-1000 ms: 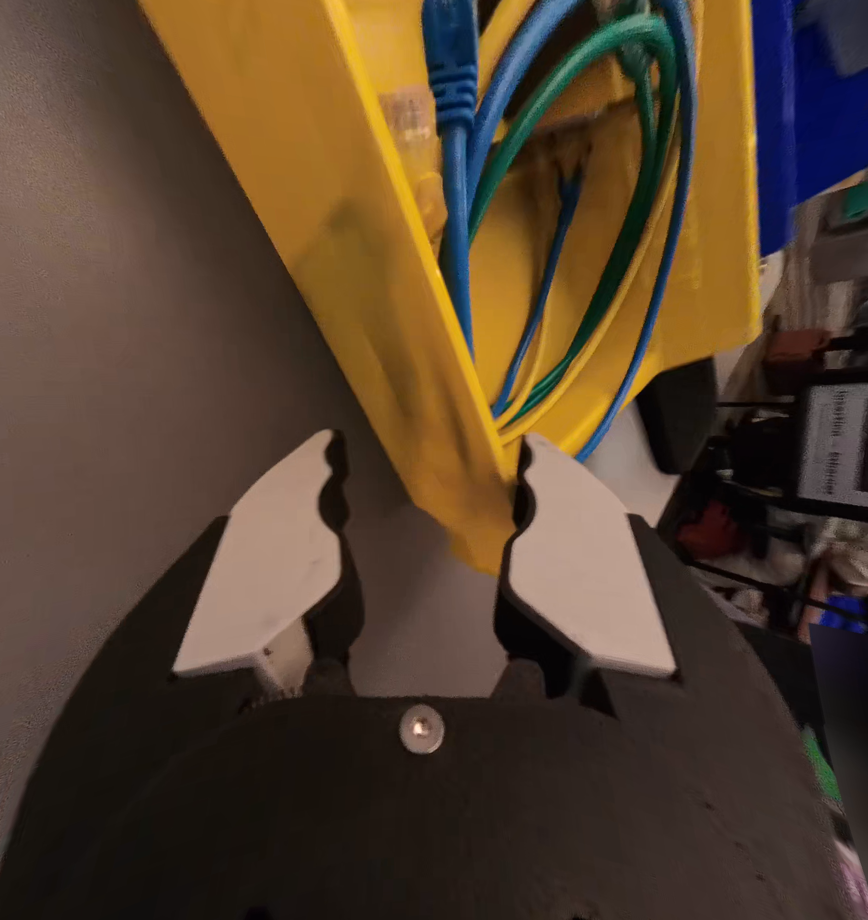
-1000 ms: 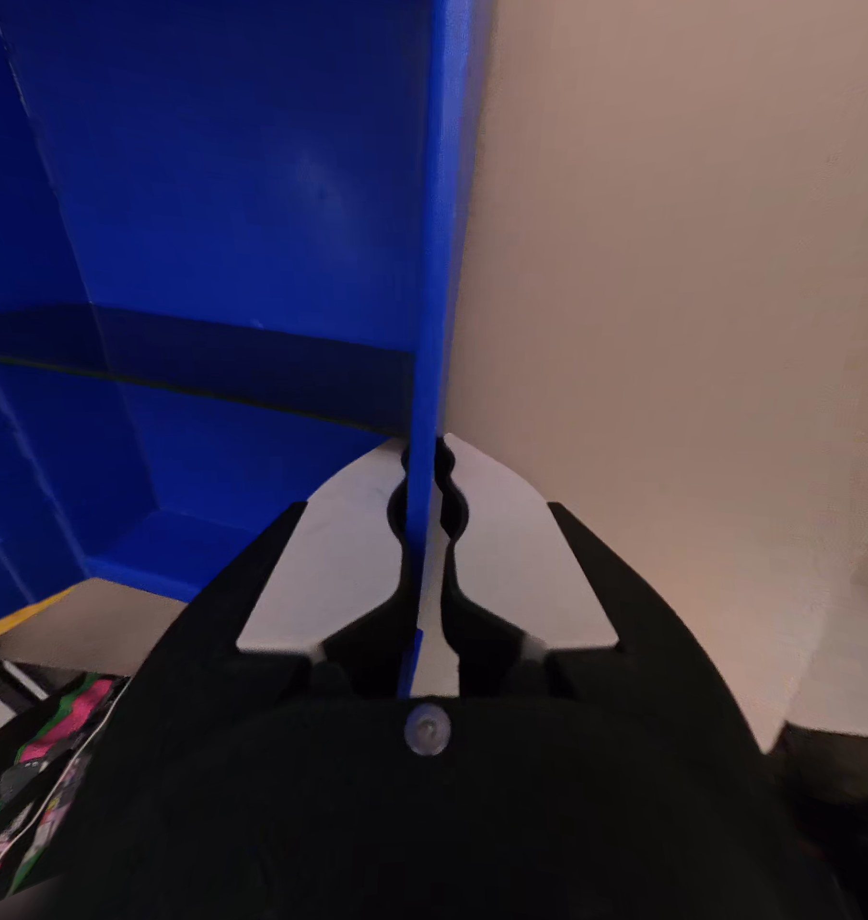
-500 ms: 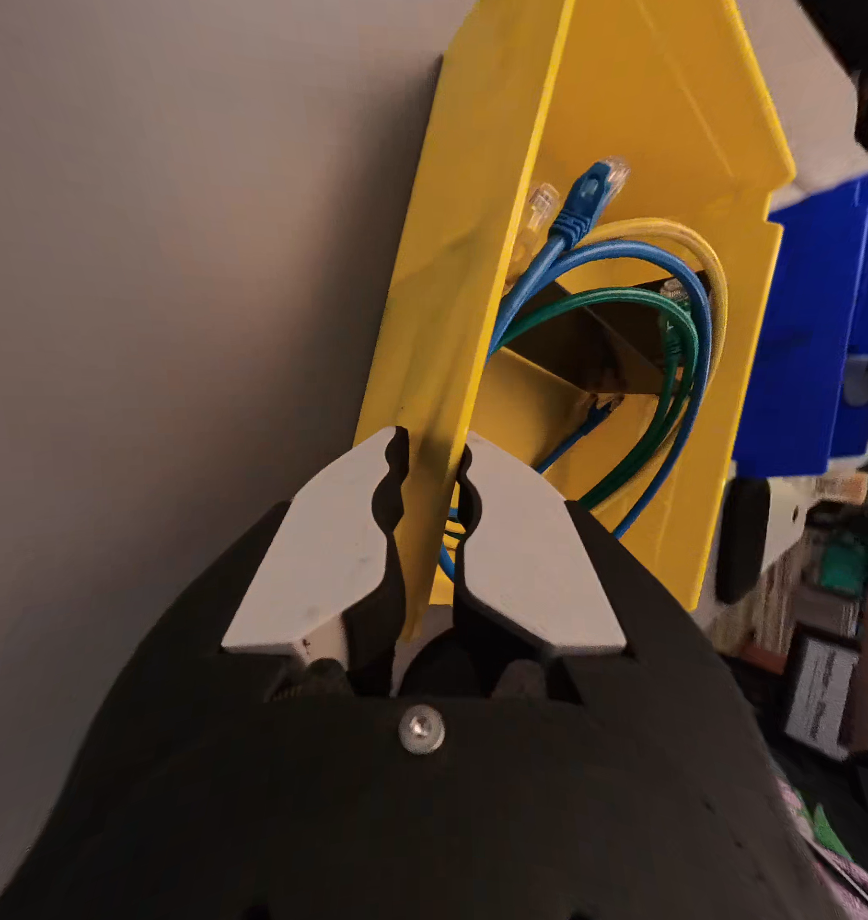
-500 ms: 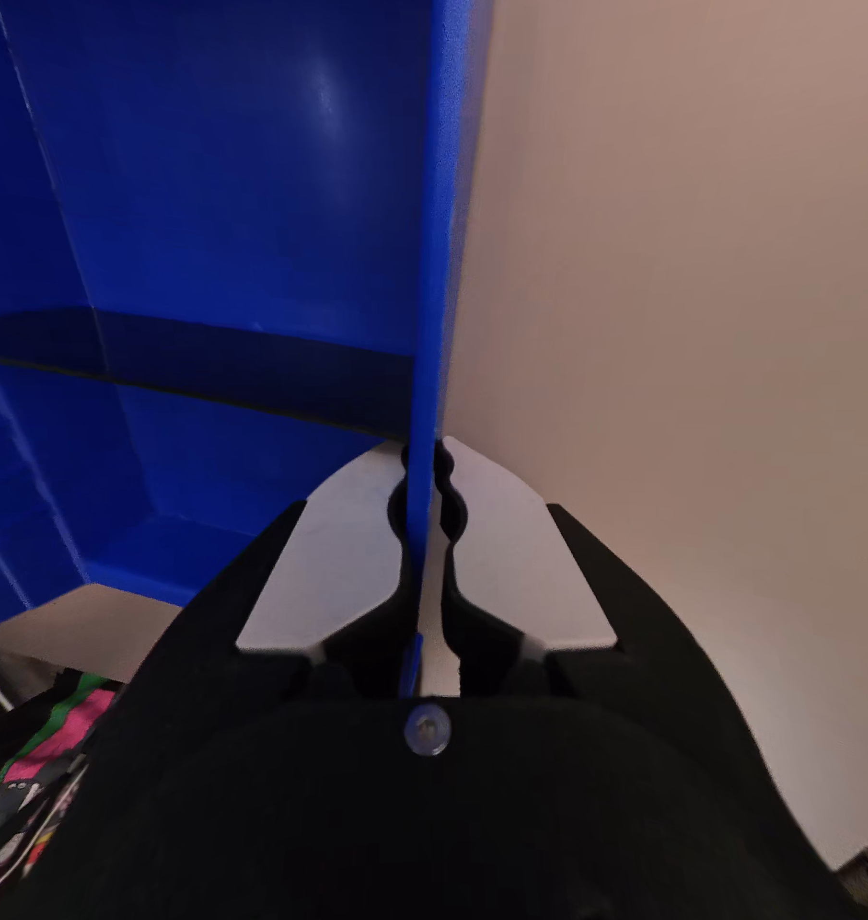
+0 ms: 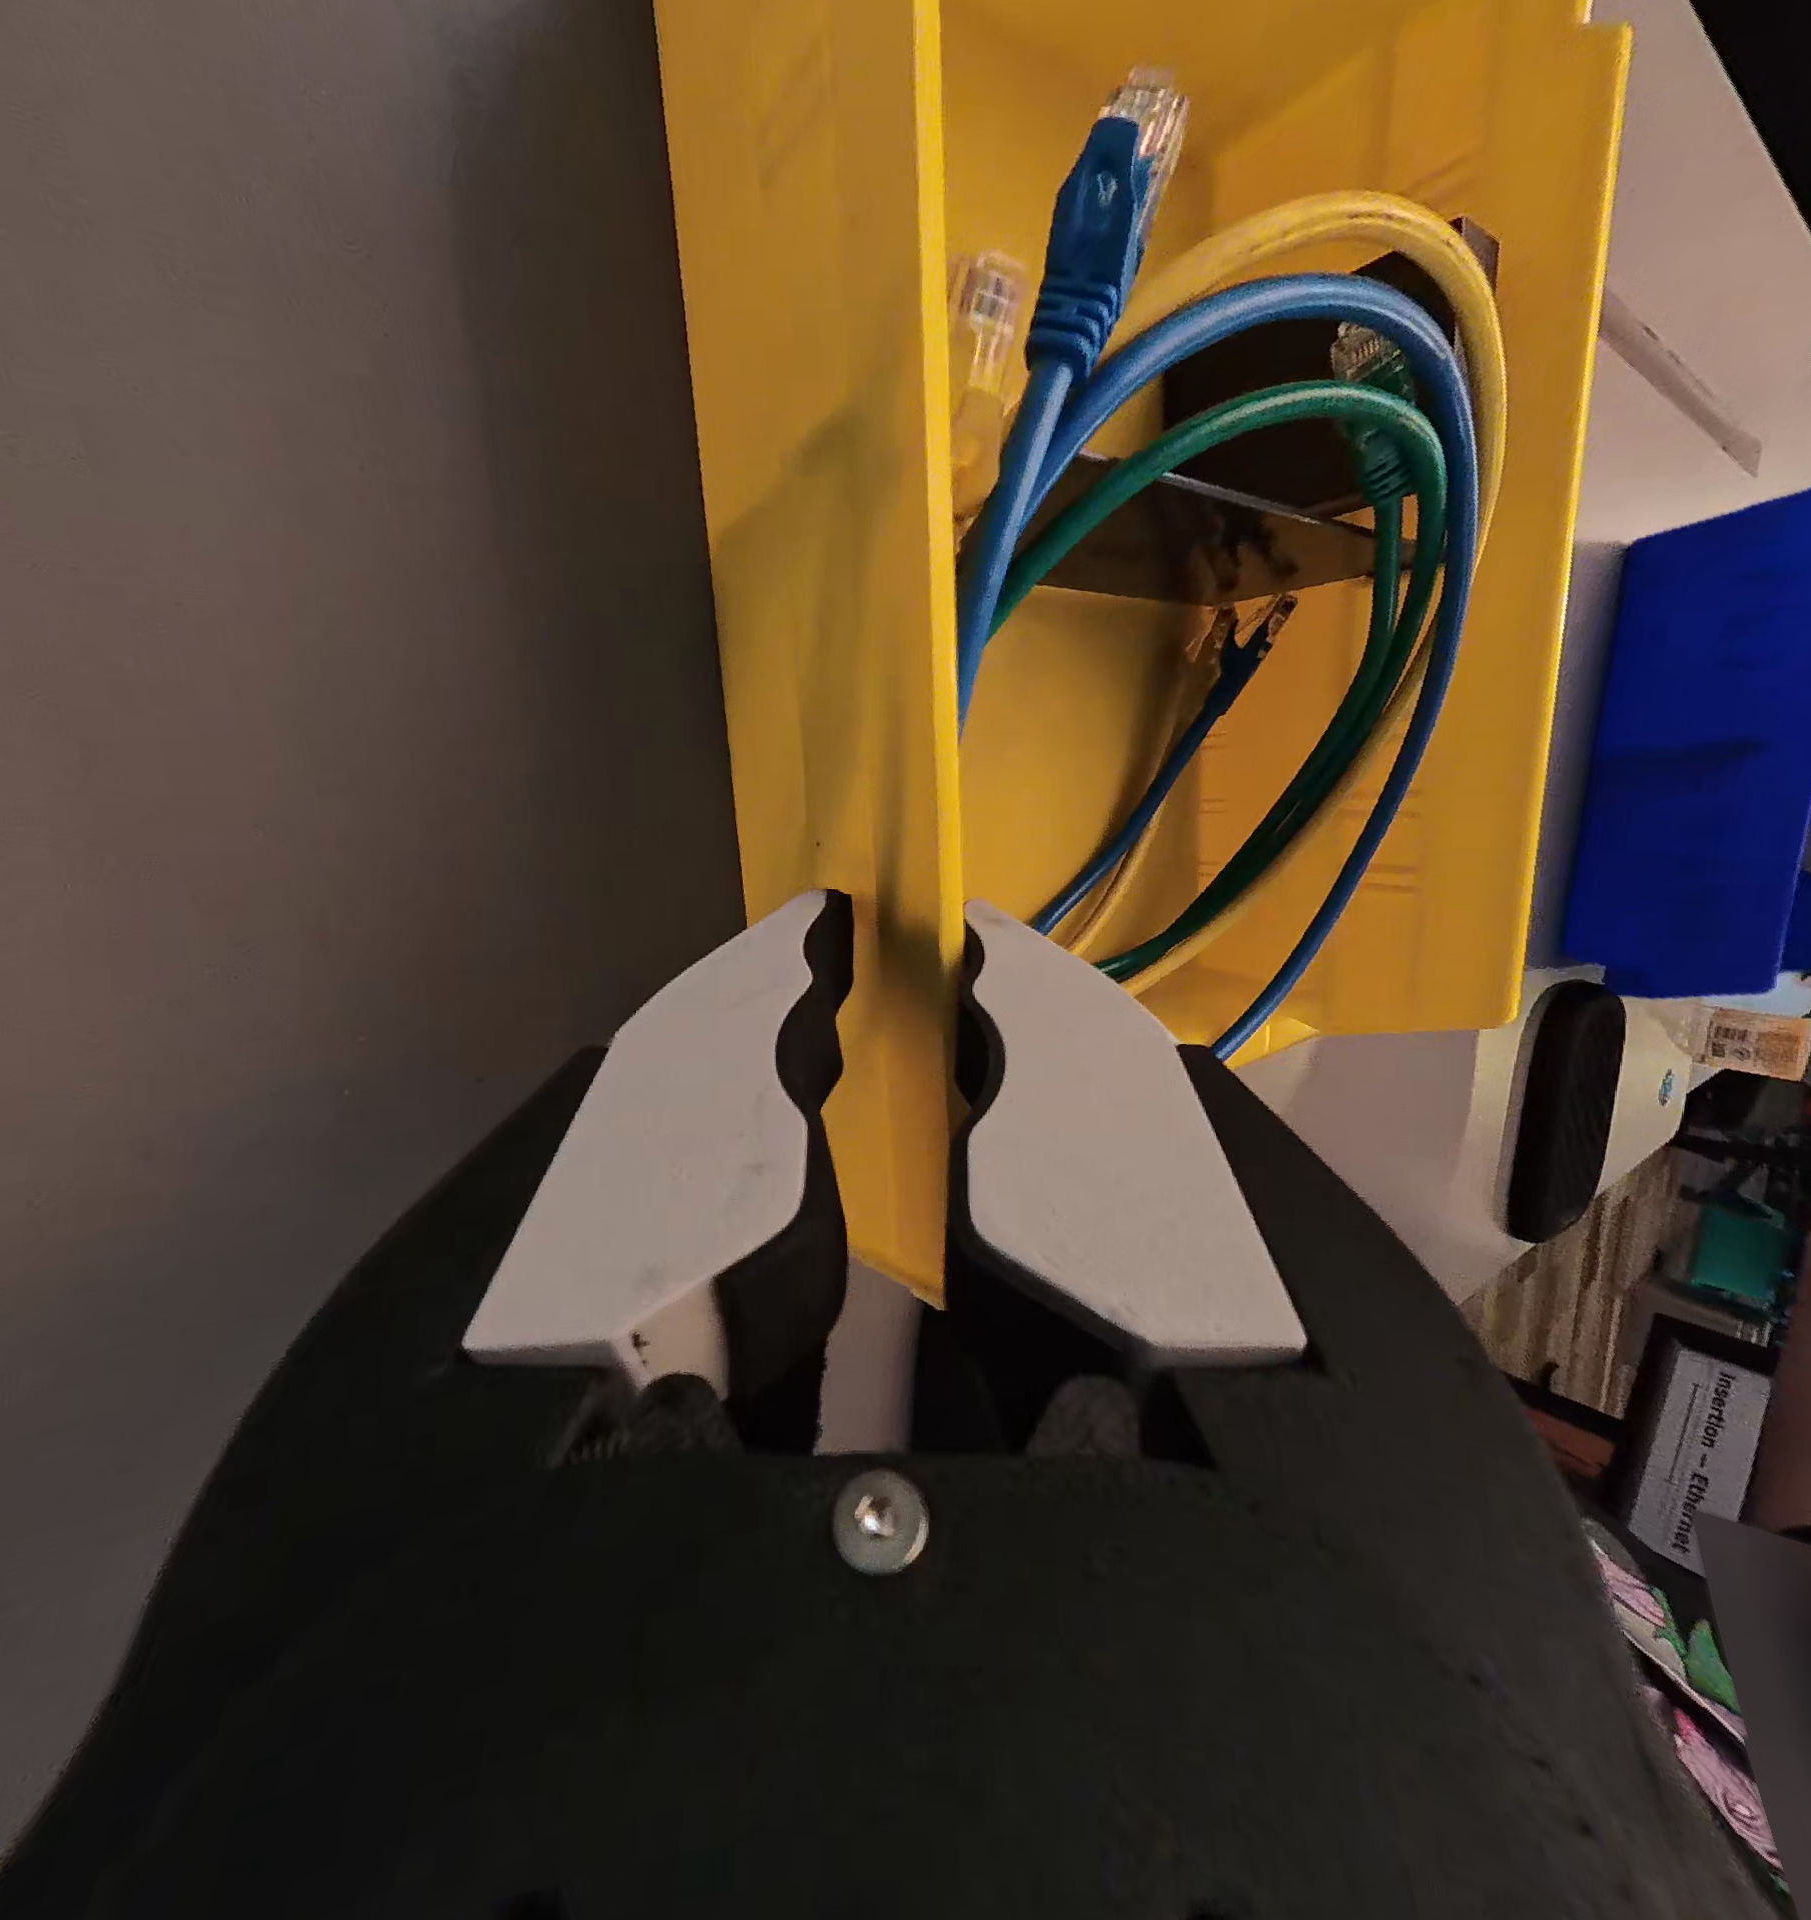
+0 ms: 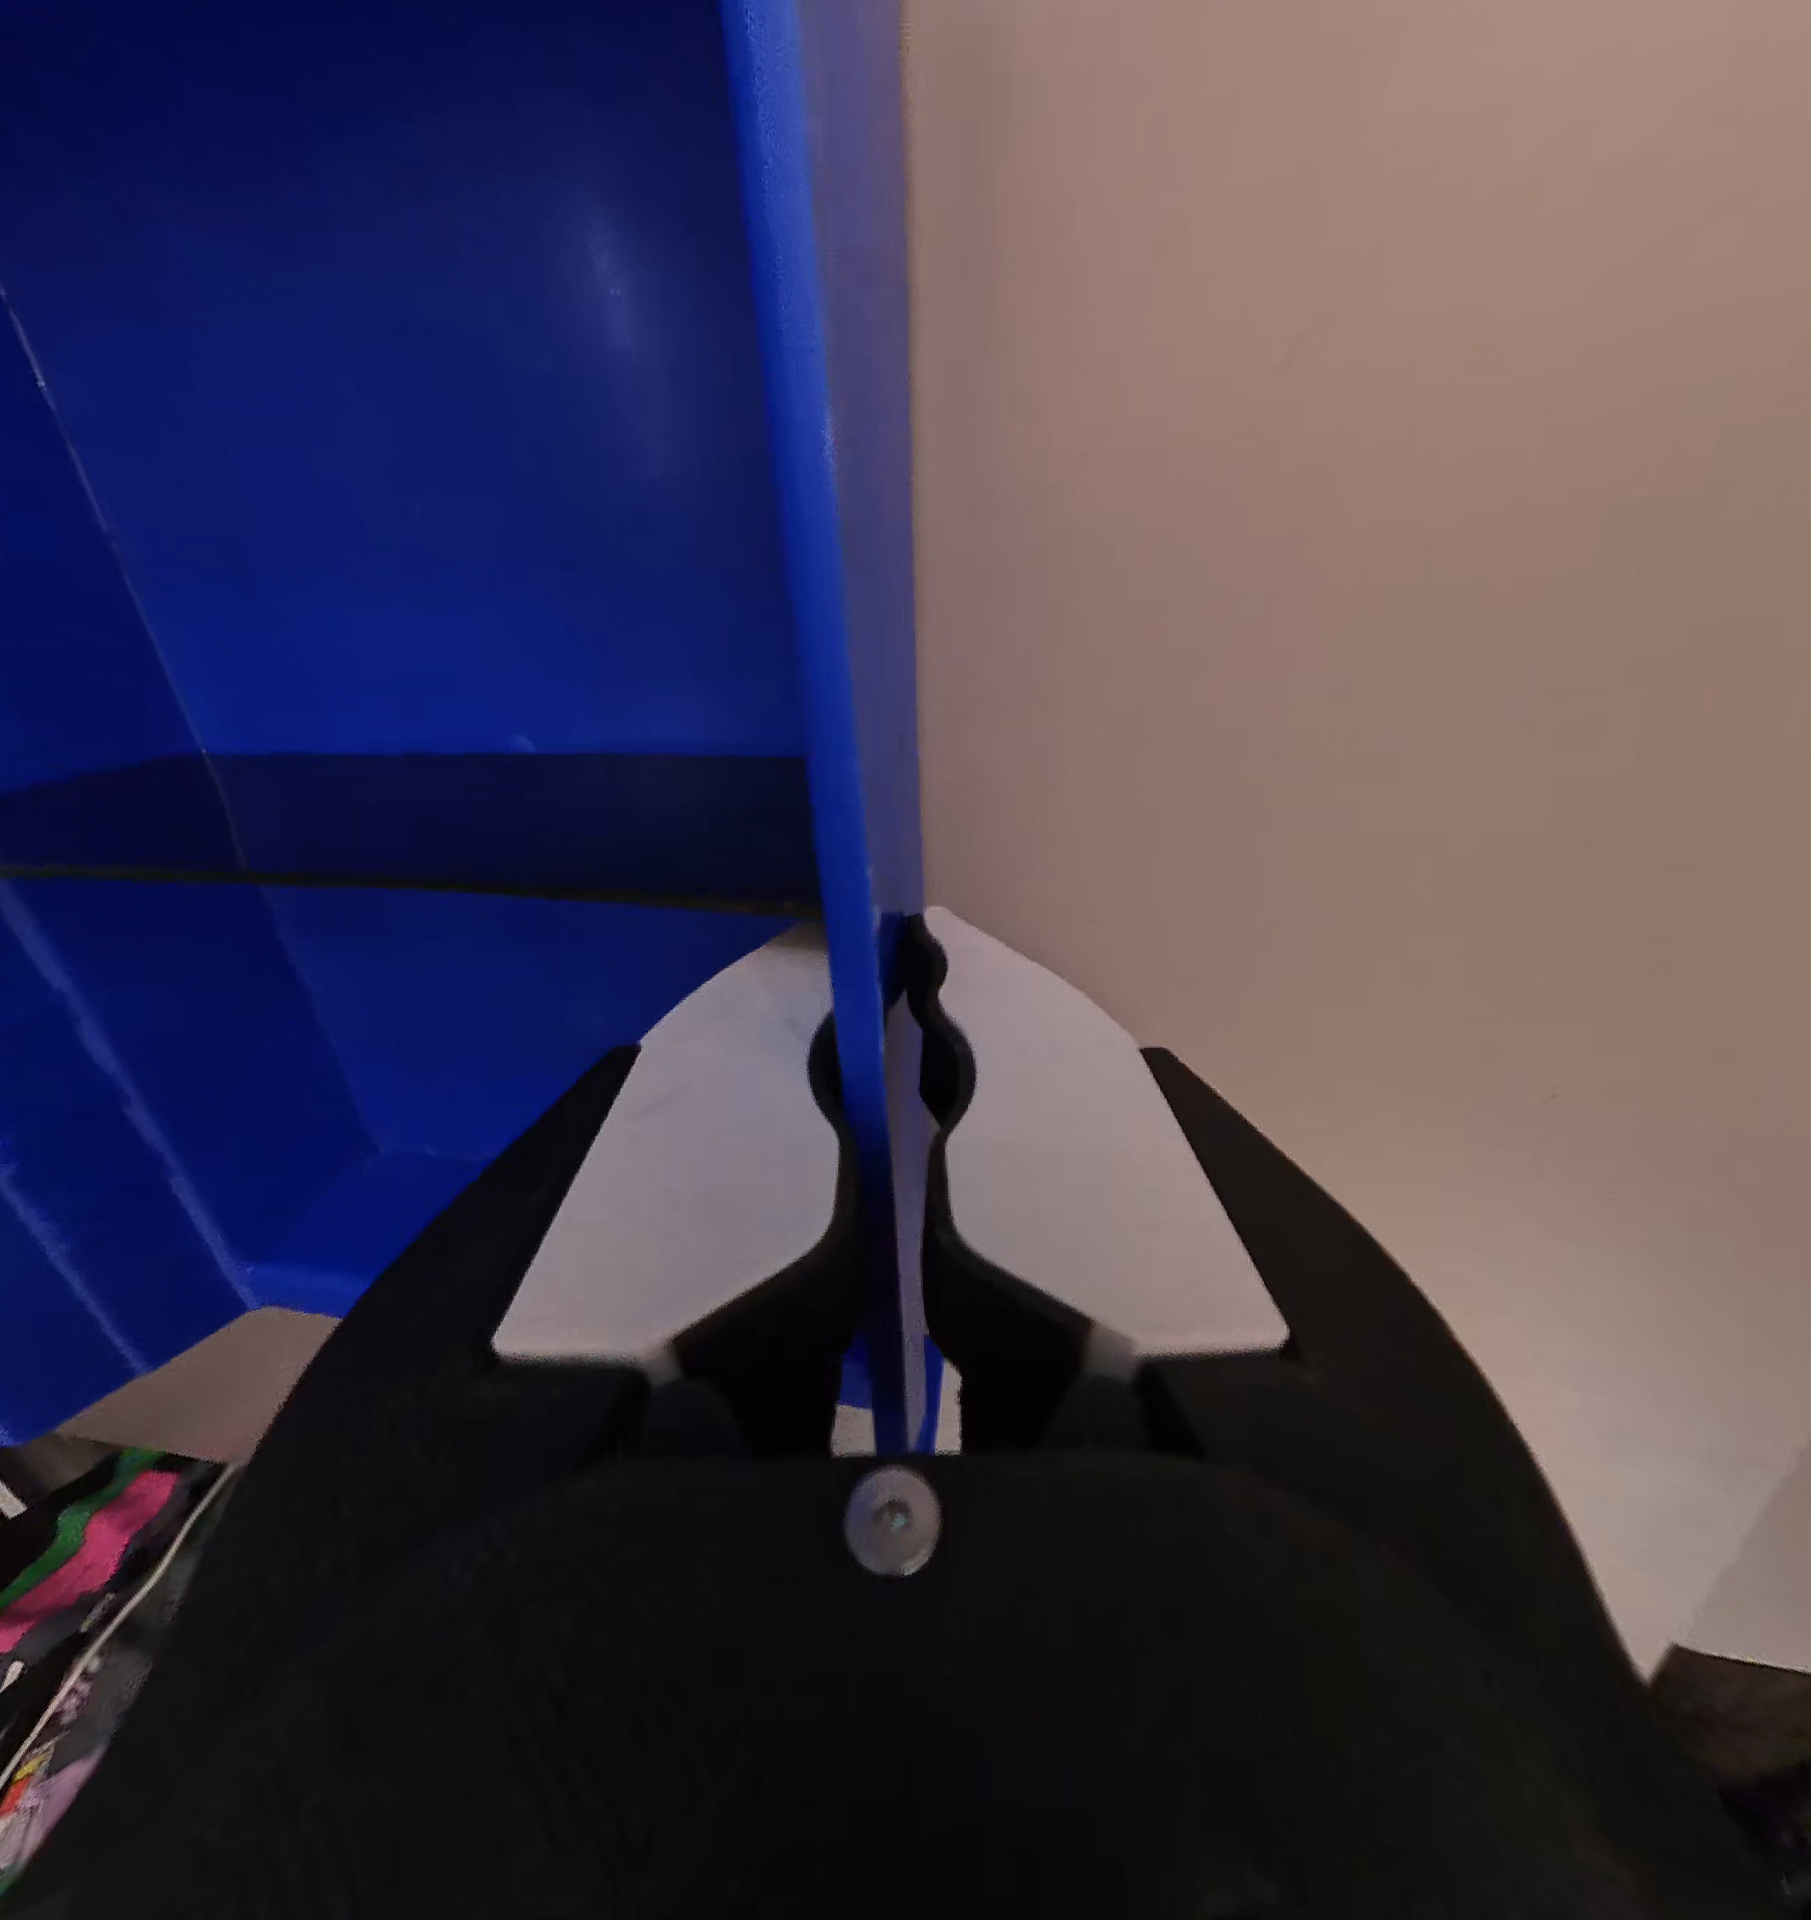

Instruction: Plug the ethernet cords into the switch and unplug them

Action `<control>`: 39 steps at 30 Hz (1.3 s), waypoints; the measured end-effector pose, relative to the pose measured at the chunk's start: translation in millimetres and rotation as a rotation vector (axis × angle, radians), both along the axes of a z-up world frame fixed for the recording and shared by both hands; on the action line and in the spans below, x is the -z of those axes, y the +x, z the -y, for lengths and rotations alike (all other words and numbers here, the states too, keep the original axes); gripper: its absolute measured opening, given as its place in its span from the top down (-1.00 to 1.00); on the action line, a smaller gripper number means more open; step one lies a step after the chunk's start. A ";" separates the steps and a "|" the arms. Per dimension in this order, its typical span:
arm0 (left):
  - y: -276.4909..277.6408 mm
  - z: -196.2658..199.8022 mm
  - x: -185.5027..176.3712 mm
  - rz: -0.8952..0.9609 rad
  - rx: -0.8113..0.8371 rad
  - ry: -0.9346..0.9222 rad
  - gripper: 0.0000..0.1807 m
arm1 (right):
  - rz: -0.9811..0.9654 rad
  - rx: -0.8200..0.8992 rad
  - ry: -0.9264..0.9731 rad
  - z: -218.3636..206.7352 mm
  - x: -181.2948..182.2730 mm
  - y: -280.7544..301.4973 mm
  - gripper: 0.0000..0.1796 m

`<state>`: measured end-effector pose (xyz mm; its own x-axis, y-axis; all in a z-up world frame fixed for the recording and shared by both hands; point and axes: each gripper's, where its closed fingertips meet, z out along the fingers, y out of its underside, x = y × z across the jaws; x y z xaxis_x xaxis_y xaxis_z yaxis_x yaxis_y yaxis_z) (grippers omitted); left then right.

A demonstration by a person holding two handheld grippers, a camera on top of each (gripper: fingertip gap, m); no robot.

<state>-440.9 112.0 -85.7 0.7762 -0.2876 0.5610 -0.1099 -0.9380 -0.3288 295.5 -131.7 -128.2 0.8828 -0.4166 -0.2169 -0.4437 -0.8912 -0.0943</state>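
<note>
Bins, yellow bin (image 5: 807,520) and blue bin (image 6: 361,468), rest on pale tabletop (image 6: 1400,623)

— Where do the cords sit?
— The coiled blue, green and yellow ethernet cords (image 5: 1379,665) lie inside the yellow plastic bin (image 5: 807,520), whose side wall stands between the left gripper (image 5: 906,1049) fingers.
— And to its right?
— The blue plastic bin (image 5: 1732,748), on the same pale desk (image 5: 309,623); its wall is within the right gripper (image 6: 880,1049).

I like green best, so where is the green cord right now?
In the left wrist view, the green cord lies looped inside the yellow bin, right of centre, between the blue cord and yellow cord.
</note>
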 end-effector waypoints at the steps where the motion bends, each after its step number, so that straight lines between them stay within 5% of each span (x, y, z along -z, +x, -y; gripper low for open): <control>1: -0.7 0.1 0.1 0.000 -0.004 -0.003 0.82 | 0.003 -0.010 -0.009 -0.2 -0.1 2.5 0.93; 12: -9.5 1.5 -4.1 0.017 -0.056 -0.003 0.81 | 0.073 -0.067 -0.043 0.9 1.2 1.3 0.91; 17: -25.7 -8.1 -54.9 0.121 -0.167 0.203 0.81 | 0.087 -0.092 0.049 2.2 -8.3 1.0 0.62; 21: -28.7 -12.3 -115.0 0.072 -0.143 0.550 0.73 | 0.265 -0.052 0.305 -13.5 -64.1 17.7 0.61; 24: -8.7 -16.8 -136.6 -0.008 -0.063 0.753 0.50 | 0.499 -0.086 0.729 -41.1 -150.4 11.9 0.51; 26: 1.4 -26.6 -130.2 -0.107 -0.046 0.831 0.27 | 0.655 -0.116 1.108 -51.4 -220.7 -14.6 0.44; 29: 17.8 -41.2 -100.4 -0.249 0.020 0.812 0.20 | 0.737 -0.220 1.499 -50.7 -282.5 -75.6 0.34; 39: 19.4 -51.7 -22.4 -0.726 0.250 0.596 0.41 | 0.849 -0.525 1.525 -80.3 -288.3 -162.4 0.40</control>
<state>-421.5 163.7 -63.3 0.7536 -0.5733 -0.3215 -0.6472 -0.5616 -0.5156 133.1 -51.4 160.2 0.9037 0.0199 0.4278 0.4191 0.1645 -0.8929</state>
